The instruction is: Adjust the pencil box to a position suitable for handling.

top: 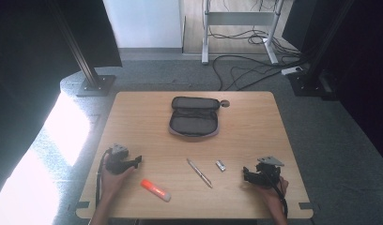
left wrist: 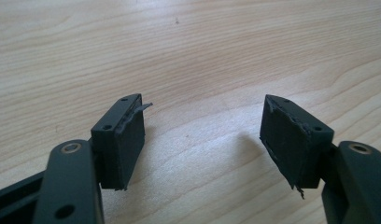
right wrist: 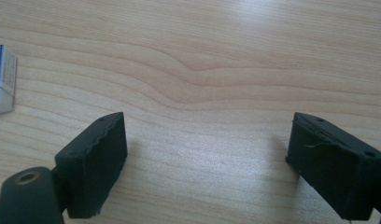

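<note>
both grippers wide open and empty; right gripper [top: 248, 174] should slide toward the eraser [top: 220, 165] and straddle it squarely, left gripper [top: 135, 161] waiting near the glue stick [top: 156, 190]

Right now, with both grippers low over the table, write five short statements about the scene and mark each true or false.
1. The pencil case lies open. True.
2. The left gripper holds the pen. False: its jaws are open with bare table between them.
3. The eraser lies near the right gripper. True.
4. The glue stick lies inside the pencil case. False: it lies on the table near the left gripper.
5. The right gripper is shut. False: its jaws stand wide apart.
</note>
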Tool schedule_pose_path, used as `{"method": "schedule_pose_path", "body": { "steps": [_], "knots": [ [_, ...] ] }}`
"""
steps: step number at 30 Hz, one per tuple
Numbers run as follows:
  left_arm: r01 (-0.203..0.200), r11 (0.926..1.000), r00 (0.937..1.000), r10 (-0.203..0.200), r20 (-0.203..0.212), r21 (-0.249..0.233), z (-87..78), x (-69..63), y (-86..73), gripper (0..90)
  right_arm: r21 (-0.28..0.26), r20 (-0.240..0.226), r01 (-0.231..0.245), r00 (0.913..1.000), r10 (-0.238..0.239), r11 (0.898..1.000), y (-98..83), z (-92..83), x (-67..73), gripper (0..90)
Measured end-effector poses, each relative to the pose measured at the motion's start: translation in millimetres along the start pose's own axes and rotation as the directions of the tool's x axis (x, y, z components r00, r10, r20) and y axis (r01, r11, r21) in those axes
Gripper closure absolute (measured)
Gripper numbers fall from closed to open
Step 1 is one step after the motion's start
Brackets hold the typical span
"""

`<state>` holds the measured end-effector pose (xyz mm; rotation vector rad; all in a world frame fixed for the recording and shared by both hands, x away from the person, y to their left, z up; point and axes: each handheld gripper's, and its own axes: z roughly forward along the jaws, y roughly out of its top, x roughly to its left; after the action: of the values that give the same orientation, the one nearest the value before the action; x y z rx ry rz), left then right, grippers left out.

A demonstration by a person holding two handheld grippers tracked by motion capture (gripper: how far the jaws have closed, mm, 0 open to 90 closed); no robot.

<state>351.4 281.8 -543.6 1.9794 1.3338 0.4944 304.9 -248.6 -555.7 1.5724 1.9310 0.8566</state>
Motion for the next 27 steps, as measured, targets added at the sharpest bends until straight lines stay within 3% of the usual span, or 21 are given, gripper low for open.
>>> {"method": "schedule_pose_path", "body": {
  "steps": [6,13,17,20,27],
  "knots": [
    [-0.007,0.9983,0.9998,0.008,0.019,-0.058,-10.4,-7.7,8.5,32.4,-0.001,-0.002,-0.001,1.0000,0.001,1.000,-0.1,0.1,-0.1,12.3],
    [-0.026,0.9986,0.9994,0.027,0.021,-0.046,-6.2,-15.9,18.1,32.9,0.000,-0.007,0.004,1.0000,-0.004,1.000,2.0,2.0,-0.1,12.7],
    [0.010,0.9983,0.9992,-0.007,0.039,-0.057,-3.4,-19.3,26.3,33.7,0.000,-0.010,0.005,0.9999,-0.005,1.000,2.0,2.0,-0.1,12.9],
    [0.010,0.9989,0.9991,-0.008,0.041,-0.046,-0.7,-24.7,34.1,33.4,-0.001,-0.011,0.005,0.9999,-0.005,1.000,2.0,2.0,-0.1,13.3],
    [0.045,0.9956,0.9966,-0.039,0.072,-0.083,0.0,-34.6,55.1,34.1,-0.004,-0.014,0.007,0.9999,-0.007,1.000,1.8,1.9,-0.1,13.9]
  ]
}}
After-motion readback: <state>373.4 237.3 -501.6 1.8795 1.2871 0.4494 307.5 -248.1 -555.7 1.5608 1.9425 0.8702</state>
